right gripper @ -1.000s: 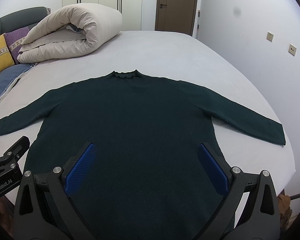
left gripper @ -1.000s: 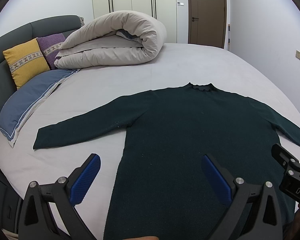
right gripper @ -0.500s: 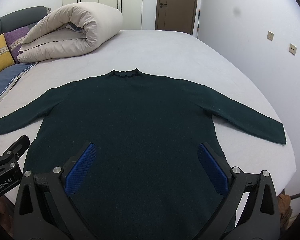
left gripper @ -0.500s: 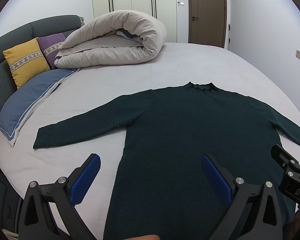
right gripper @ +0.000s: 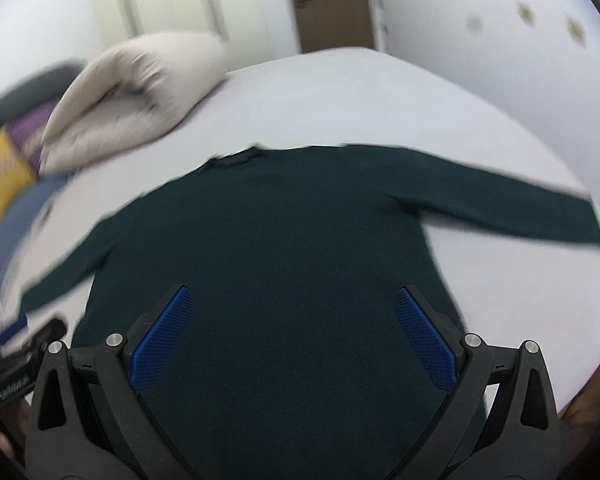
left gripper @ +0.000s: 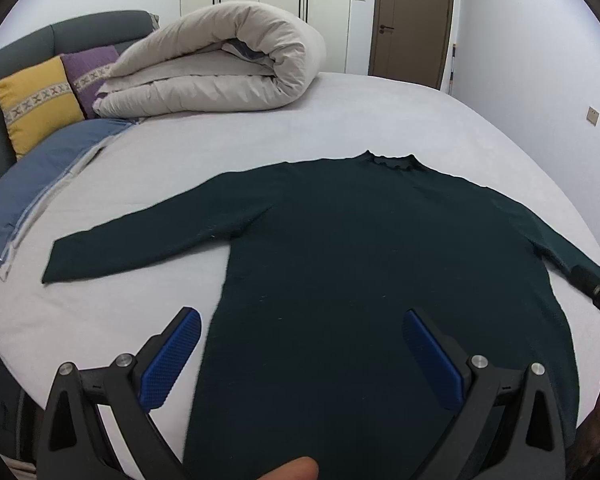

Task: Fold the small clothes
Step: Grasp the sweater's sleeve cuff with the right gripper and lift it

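A dark green long-sleeved sweater (left gripper: 380, 248) lies flat on the grey bed, collar away from me, both sleeves spread out. It also shows in the right wrist view (right gripper: 292, 248), which is blurred. My left gripper (left gripper: 300, 356) is open and empty, above the sweater's lower left hem. My right gripper (right gripper: 292, 336) is open and empty, above the sweater's lower body. The right sleeve (right gripper: 500, 208) stretches off to the right. The left sleeve (left gripper: 140, 244) stretches off to the left.
A rolled beige duvet (left gripper: 216, 72) lies at the far left of the bed (left gripper: 260, 140). A yellow cushion (left gripper: 36, 100), a purple cushion (left gripper: 90, 68) and a blue pillow (left gripper: 32, 188) lie by the grey headboard. A door (left gripper: 412, 20) and wardrobes stand behind. The bed's edge runs close below both grippers.
The right gripper has swung and tilted; its view is now blurred and rotated. The left gripper has risen and shifted slightly. The sweater has not moved.
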{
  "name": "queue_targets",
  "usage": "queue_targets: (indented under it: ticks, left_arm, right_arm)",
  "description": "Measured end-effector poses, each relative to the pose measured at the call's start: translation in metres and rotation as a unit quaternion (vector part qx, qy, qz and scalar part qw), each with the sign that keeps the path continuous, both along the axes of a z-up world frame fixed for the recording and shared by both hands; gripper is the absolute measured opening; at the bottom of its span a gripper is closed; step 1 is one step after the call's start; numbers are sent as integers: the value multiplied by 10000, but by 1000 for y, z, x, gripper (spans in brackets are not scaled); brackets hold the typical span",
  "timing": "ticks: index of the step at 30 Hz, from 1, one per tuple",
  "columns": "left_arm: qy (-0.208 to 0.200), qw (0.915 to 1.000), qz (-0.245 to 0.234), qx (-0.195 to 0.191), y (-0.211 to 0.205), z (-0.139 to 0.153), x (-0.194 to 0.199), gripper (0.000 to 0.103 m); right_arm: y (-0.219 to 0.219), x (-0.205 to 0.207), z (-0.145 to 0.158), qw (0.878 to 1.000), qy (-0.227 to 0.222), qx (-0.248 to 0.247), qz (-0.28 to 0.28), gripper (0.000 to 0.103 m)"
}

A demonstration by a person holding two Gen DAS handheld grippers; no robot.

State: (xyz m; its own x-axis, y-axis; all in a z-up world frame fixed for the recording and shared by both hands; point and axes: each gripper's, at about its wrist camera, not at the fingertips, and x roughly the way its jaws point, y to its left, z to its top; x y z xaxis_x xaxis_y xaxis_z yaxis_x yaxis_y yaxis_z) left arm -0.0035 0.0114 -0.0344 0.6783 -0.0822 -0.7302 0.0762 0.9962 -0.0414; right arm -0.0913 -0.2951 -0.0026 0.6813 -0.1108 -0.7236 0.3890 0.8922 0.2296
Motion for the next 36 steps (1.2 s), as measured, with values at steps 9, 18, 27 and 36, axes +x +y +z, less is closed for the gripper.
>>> queue_targets:
  ticks: [9, 18, 27, 36]
  left_arm:
    - [764, 9943, -339, -658, -19, -25, 35, 103]
    - [949, 9895, -474, -979, -41, -36, 61, 103]
    - [1156, 9893, -407, -790, -55, -44, 83, 103]
    - [1223, 9882, -392, -835, -52, -53, 99, 103]
  right_arm:
    - [-244, -78, -55, 9590, -338, 1576, -2332, 85]
    - [-346, -128, -83, 9188, -955, 2367, -3010, 63]
    - [-377, -131, -99, 9137, -1142, 2519, -2979, 28]
    - [-364, -110, -62, 9431, -1017, 1924, -2514, 8]
